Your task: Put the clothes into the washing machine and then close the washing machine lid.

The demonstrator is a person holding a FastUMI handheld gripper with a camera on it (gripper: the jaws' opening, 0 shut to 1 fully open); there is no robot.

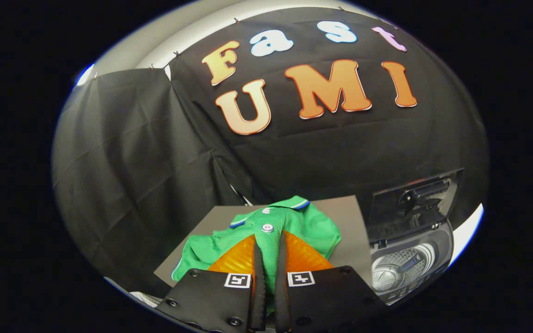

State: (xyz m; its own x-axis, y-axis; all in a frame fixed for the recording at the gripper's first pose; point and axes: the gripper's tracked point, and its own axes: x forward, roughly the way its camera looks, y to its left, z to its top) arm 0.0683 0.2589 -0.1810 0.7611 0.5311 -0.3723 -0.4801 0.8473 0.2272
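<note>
Now, through the claw's own view, we see the claw [269, 240] with its two fingers drawn close together, a narrow strip of green cloth showing in the gap between them. Both fingers [258, 268] appear to press on the fabric from either side, so we take the claw to be clamped on the green shirt [312, 226].

We see the shirt lying spread and somewhat rumpled on a grey worktop [350, 217], right under and just ahead of the fingers. It is a bright green polo-style garment with a folded collar edged in blue and white at its far end, and a placket running down toward the fingers. A white button [267, 227] sits on that placket just beyond the fingertips, with a second, smaller one nearer the collar. A blue-trimmed hem or sleeve edge shows at the shirt's near left corner.

Beside the worktop, to the right of the fingers, we see the washing machine [407, 268], a small top-loader. Its dark lid [412, 203] stands raised and tilted back, and the ribbed metal drum [398, 266] shows inside the open top.
</note>
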